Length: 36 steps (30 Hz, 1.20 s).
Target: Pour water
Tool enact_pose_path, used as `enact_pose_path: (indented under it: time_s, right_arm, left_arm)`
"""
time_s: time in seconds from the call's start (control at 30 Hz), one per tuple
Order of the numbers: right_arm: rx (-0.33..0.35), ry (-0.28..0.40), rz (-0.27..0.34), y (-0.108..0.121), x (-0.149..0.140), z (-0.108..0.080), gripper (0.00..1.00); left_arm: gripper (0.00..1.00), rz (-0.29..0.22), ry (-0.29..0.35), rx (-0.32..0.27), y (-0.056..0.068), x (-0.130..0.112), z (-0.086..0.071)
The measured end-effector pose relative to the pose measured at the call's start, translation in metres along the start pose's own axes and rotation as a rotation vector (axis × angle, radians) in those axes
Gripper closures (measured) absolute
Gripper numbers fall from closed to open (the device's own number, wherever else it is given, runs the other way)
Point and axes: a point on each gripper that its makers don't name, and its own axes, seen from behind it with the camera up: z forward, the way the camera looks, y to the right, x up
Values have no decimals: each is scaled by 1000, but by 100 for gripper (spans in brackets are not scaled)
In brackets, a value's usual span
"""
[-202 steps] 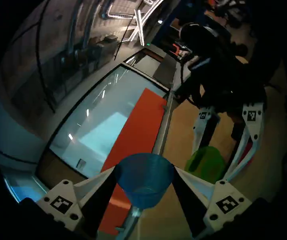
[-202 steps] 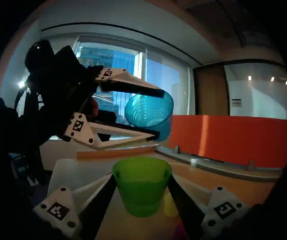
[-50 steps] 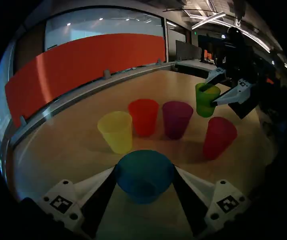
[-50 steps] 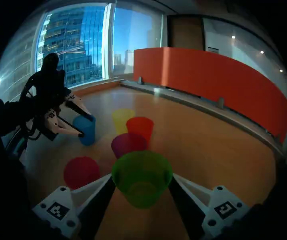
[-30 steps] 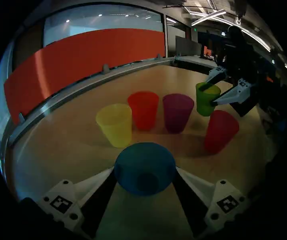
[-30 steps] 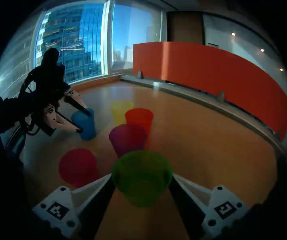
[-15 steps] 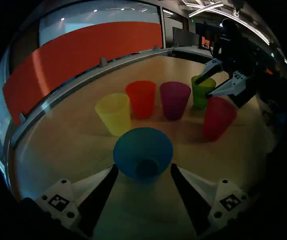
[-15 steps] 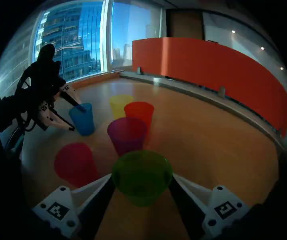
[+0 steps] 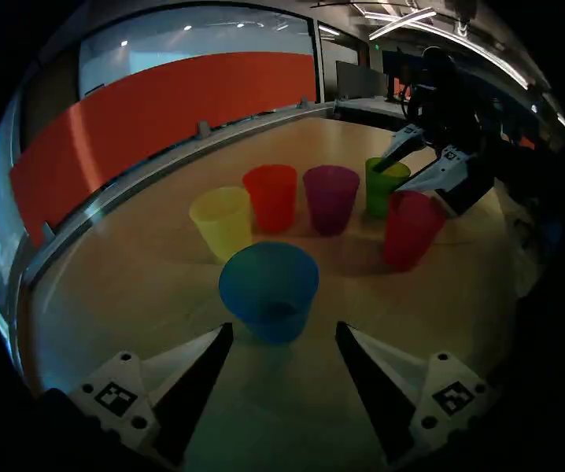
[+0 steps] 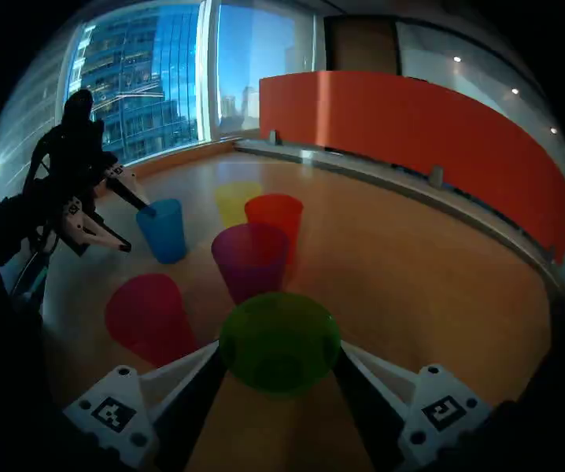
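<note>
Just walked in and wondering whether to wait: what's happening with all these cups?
Two handheld grippers are working over a wooden table. The right gripper clamps a green cup, held low near a purple cup. The left gripper is open. A blue cup stands ungripped on the table just ahead of its fingertips. A yellow cup, an orange cup and a red cup stand nearby. No cup is tilted to pour. Whether any holds water can't be told.

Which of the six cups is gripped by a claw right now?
The green cup, pinched between the fingers of the right claw. The blue cup stands free in front of the open left claw.
</note>
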Motion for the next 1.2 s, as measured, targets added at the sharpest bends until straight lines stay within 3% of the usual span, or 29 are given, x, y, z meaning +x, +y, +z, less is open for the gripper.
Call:
enact_pose_path:
  time_s: [0.17,0.3,0.8,1.2]
  right_arm:
    - [-6,-5,-4,1,-1,-2,8]
    - [-19,-10,-14,3,-3,-5,0]
    - [-61,23,9,3,-8,-37,0]
    - [-117,108,99,1,-10,-66,0]
  left_arm:
    - [3,-3,4,12,-2,-1,-2]
    - [3,-4,15,21,-3,1,-6]
    - [3,-70,89,74,-11,8,-31]
    - [3,-119,173,205,-32,17,-55]
